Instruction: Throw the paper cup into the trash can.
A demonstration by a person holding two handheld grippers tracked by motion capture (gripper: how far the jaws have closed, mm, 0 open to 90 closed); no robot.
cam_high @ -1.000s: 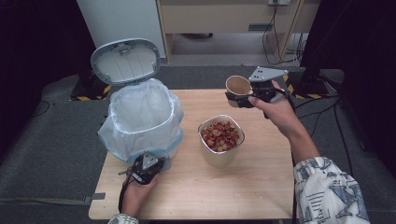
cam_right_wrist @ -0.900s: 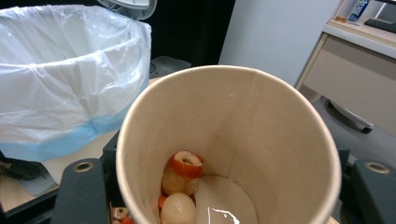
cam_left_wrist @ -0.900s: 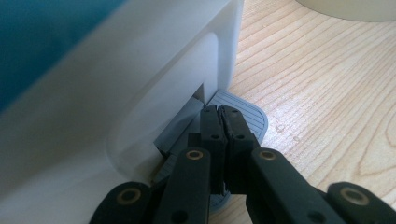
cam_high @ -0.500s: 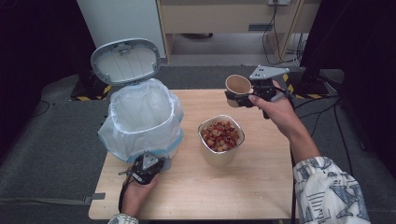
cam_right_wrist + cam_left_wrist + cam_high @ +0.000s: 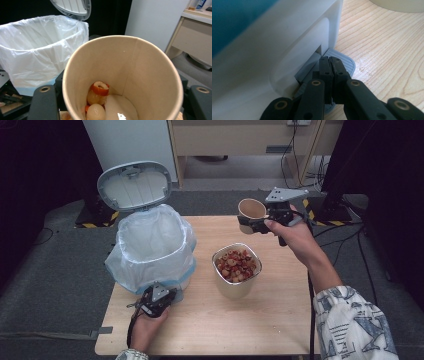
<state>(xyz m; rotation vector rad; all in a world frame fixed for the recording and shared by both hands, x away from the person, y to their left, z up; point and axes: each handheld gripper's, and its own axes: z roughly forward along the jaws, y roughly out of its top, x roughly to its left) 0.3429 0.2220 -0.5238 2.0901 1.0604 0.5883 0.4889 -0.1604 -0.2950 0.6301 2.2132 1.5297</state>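
Note:
A white pedal bin (image 5: 150,247) with a clear liner stands on the left of the wooden table (image 5: 280,320), its grey lid (image 5: 134,185) raised. My left gripper (image 5: 167,296) is shut, and its tips (image 5: 330,60) rest on the bin's grey ribbed pedal (image 5: 343,62). My right gripper (image 5: 255,222) is shut on a paper cup (image 5: 251,209), held tilted above the table's far right. In the right gripper view the cup (image 5: 140,70) holds a few pale fruit pieces with red peel (image 5: 98,93). The bin's liner (image 5: 37,50) lies beyond it.
A white tub (image 5: 236,267) full of reddish fruit scraps stands mid-table, between the bin and the raised cup. Beyond the table are a pale cabinet (image 5: 130,140), a wooden desk (image 5: 240,140) and cables on the dark floor.

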